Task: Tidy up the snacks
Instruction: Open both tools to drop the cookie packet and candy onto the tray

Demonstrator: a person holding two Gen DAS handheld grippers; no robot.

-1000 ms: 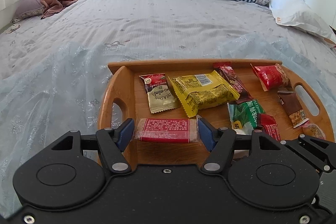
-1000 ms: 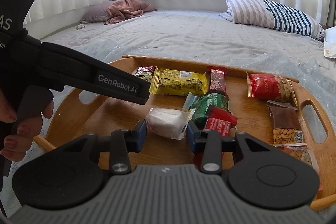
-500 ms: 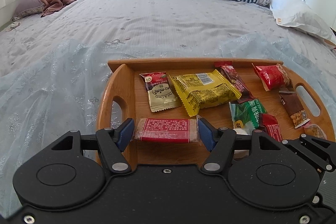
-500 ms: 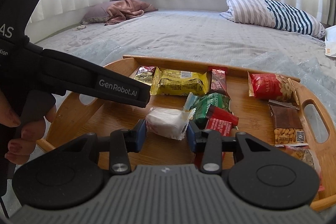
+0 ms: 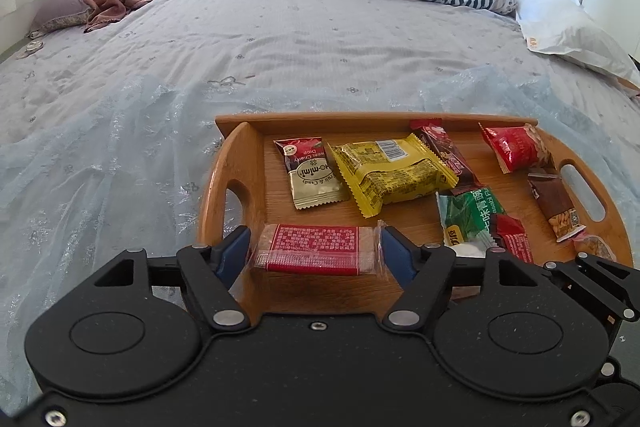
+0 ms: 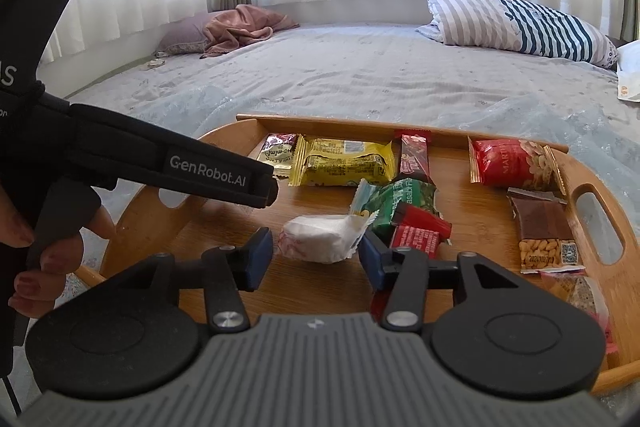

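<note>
Left gripper (image 5: 315,251): angled down over tray (image 5: 218,183) near-left corner, jaws opening, red wafer pack (image 5: 316,248) between pads, released. Right gripper (image 6: 316,253): angled down mid-tray, jaws opening, white packet (image 6: 320,238) lying loose between them on tray floor.

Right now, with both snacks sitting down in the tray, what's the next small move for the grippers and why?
Probably back both grippers straight out. The right gripper is opening and its pads look clear of the white packet, which lies on the wooden tray. The left gripper is opening around the red wafer packet.
</note>
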